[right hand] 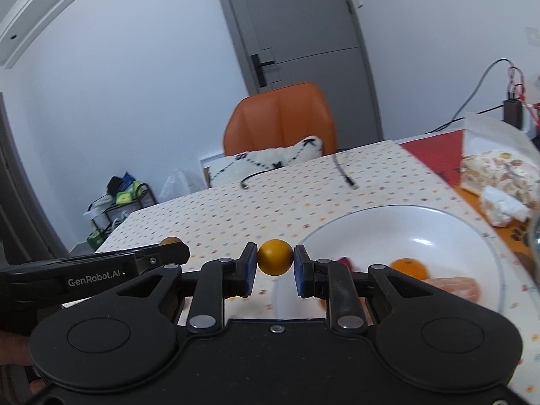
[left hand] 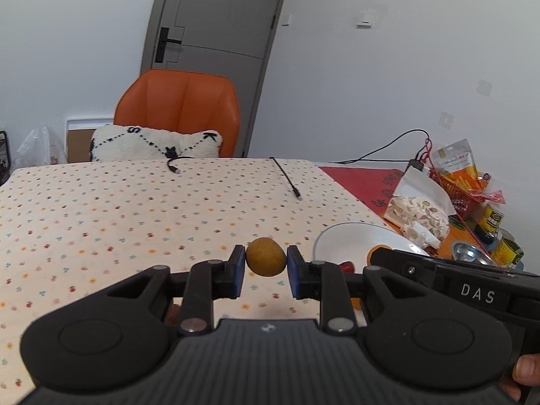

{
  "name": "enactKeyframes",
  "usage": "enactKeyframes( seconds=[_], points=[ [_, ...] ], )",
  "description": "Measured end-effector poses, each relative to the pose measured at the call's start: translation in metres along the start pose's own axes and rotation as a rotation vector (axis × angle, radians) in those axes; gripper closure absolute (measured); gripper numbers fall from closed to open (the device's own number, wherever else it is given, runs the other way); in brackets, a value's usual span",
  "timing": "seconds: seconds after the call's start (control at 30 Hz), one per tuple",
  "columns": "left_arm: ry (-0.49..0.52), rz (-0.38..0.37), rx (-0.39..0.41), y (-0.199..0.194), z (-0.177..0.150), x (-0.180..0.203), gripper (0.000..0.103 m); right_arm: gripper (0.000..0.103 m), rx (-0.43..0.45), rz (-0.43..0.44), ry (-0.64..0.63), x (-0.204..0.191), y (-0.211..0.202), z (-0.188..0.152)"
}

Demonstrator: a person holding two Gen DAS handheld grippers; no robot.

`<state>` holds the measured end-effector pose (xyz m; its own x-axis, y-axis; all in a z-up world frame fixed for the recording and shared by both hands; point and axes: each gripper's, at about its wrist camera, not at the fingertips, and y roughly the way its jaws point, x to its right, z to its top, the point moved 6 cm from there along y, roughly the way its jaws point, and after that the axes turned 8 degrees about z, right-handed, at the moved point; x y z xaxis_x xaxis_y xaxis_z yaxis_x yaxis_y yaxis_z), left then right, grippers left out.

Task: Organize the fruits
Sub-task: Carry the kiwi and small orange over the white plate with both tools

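**Two fruits pinched above the dotted cloth**

Over the near edge of the tabletop (left hand: 135, 202), each gripper carries one small fruit. From the left wrist view, the left gripper (left hand: 265, 263) has its blue pads (left hand: 239, 263) narrowed onto a brownish-yellow round fruit (left hand: 265, 256), pinched on both sides and held clear of the cloth. That view alone shows the far right corner's clutter: a red basket (left hand: 455, 192) with snack packets, a bag of nougat-like sweets (left hand: 418, 216), tins (left hand: 492, 219) and a black cable (left hand: 287, 179) trailing over the far edge. It catches only a slice of the white plate (left hand: 354, 236), with the right gripper's black body crossing in front of it.

From the right wrist view, the right gripper (right hand: 275, 263) is closed to the same narrow gap on a smooth orange fruit (right hand: 275, 257), just short of the plate's left rim. Here the white plate (right hand: 405, 222) opens up fully: a small orange (right hand: 408, 267), a pale peeled segment (right hand: 452, 287) and a red piece (right hand: 345, 262) partly hidden behind the gripper's right finger lie in it, all somewhat blurred. The left gripper's arm, lettered "GenRobot.AI", reaches in from the left, with the brownish fruit (right hand: 170, 241) peeking over its tip.

An orange chair (right hand: 280, 118) with a white cushion (right hand: 266, 158) stands beyond the far edge, before a grey door (right hand: 303, 33).
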<state>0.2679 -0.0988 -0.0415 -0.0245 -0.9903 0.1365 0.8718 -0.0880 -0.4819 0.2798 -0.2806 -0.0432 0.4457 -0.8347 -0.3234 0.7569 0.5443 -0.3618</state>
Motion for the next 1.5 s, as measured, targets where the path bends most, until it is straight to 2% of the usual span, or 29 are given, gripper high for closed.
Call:
enactKeyframes(
  seconds=[0.27, 0.67, 1.5],
  points=[
    [0.034, -0.047, -0.011, 0.010, 0.000, 0.031, 0.078, 0.082, 0.029, -0.075, 0.040, 0.035, -0.016, 0.002],
    [0.064, -0.082, -0.033, 0.026, 0.000, 0.057, 0.078, 0.082, 0.057, -0.187, 0.086, 0.082, -0.031, 0.003],
    [0.128, -0.141, -0.100, 0.067, -0.008, 0.107, 0.078, 0.081, 0.018, -0.236, 0.113, 0.103, -0.019, -0.008]
  ],
)
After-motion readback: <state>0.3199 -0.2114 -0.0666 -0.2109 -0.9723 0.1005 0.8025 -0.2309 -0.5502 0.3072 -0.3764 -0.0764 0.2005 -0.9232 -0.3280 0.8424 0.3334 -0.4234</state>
